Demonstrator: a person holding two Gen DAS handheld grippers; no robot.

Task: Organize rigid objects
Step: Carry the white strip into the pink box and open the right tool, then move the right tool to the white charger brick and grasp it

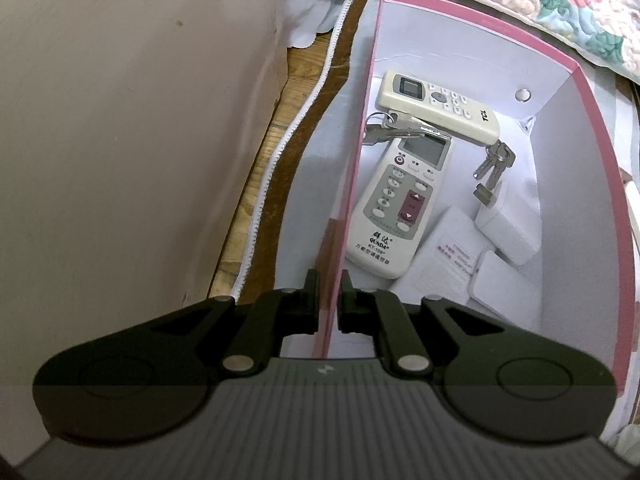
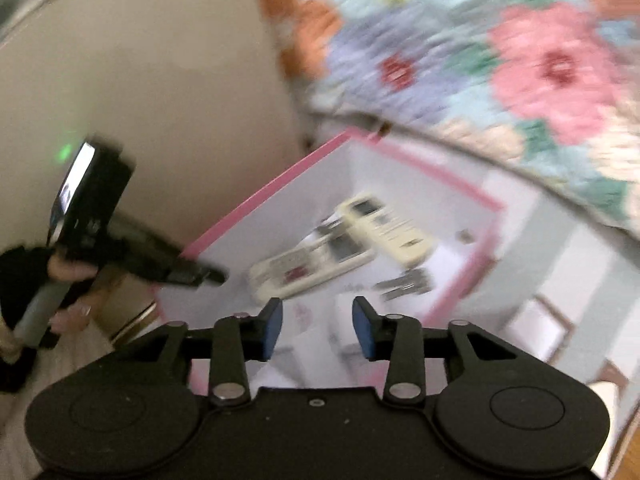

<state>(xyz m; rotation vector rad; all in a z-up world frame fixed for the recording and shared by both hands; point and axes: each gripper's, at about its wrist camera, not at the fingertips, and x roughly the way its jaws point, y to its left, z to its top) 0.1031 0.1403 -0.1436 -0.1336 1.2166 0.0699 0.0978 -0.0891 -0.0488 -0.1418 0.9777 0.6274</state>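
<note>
Two remotes (image 1: 400, 204), keys (image 1: 494, 162) and white chargers (image 1: 508, 228) already sit in the pink box (image 1: 600, 184), just ahead of the left hand-held gripper (image 1: 329, 300), which is clamped on its wall. Right hand-held gripper (image 2: 317, 328) hangs above, jaws apart, nothing held. Looks mostly done to me.

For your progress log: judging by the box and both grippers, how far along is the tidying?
Done: two remote controls, keys and white adapters lie in the pink-edged box. In hand: the left gripper pinches the box wall; the right gripper is open with nothing between its fingers. Left: no loose items show, though the right view is blurred.
</note>
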